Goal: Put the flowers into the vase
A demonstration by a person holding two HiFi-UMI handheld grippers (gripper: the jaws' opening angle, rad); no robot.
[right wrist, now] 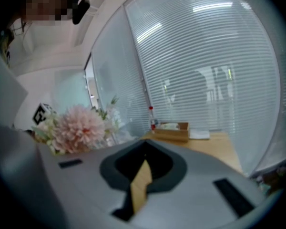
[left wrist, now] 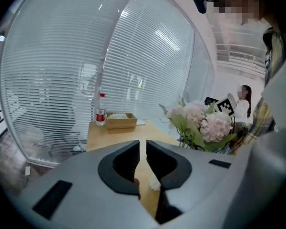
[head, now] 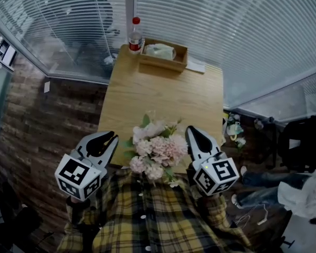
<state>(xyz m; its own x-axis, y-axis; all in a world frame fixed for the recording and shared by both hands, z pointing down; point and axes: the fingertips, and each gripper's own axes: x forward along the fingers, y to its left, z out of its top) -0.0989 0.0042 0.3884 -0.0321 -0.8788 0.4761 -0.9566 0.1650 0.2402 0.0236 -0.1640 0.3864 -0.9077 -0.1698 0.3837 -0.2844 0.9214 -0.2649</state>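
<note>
A bunch of pink and white flowers with green leaves stands at the near edge of the wooden table, between my two grippers. What holds its stems is hidden under the blooms. My left gripper sits just left of the bunch, its jaws a narrow slit apart with nothing between them. Just right of the bunch, my right gripper has its tips together and holds nothing. The flowers show to the right in the left gripper view, and the same flowers to the left in the right gripper view.
At the table's far end stand a red-capped bottle and a wooden box with tissue, a paper sheet beside it. Glass walls with blinds surround the table. Bags and clutter lie on the floor at right.
</note>
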